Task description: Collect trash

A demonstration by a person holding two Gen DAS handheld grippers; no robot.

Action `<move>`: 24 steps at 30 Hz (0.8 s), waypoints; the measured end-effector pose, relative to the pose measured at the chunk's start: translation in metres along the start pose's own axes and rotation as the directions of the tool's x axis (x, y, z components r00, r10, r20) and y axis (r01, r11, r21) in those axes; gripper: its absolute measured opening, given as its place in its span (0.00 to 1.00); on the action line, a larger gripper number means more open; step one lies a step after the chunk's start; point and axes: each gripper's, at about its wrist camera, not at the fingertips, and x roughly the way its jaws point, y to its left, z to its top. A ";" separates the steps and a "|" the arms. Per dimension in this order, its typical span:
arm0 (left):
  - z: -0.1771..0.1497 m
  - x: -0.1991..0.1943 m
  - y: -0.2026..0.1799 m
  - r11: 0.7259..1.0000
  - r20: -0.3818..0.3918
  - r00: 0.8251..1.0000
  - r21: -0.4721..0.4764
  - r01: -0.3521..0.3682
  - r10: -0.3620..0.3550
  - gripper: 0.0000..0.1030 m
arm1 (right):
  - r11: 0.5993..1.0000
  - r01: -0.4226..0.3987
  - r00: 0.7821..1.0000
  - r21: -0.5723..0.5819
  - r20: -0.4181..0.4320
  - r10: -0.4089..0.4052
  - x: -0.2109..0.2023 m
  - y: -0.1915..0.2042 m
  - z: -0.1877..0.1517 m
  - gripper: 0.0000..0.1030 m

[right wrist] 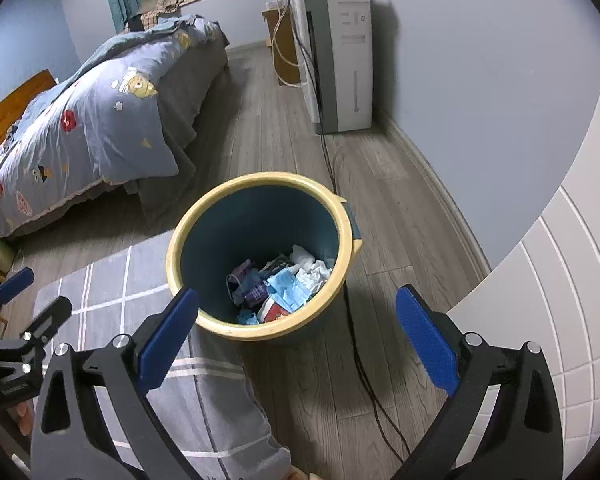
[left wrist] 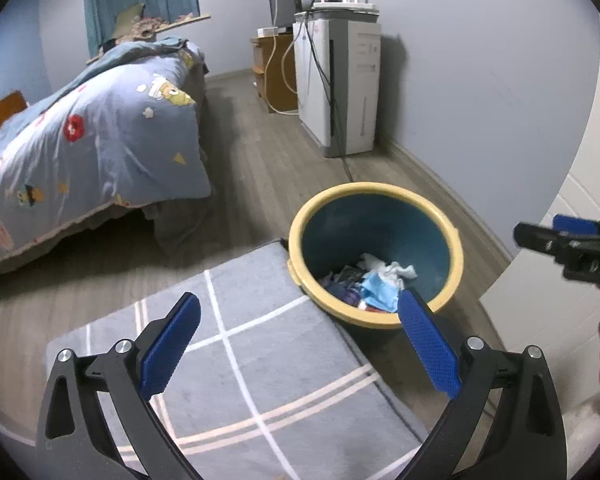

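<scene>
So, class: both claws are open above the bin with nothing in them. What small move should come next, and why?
Probably swing the claws away from the bin to scan the floor and rug. The left claw and right claw hold nothing, tissues and wrappers already lie inside, and no loose trash shows nearby.

Both pictures are dim, with a cool bluish light. The white tall appliance (left wrist: 340,84) throws a soft shadow on the wall (left wrist: 480,92) behind it. Straight lines bend strongly toward the round black border. The middle is sharp; near the border everything turns slightly soft. No glare is visible.
</scene>
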 end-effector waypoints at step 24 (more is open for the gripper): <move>-0.007 -0.011 -0.001 1.000 0.006 1.000 0.029 -0.002 0.002 0.95 | 0.999 0.020 1.000 -0.028 -0.009 -0.020 -0.005 0.011 -0.003 0.94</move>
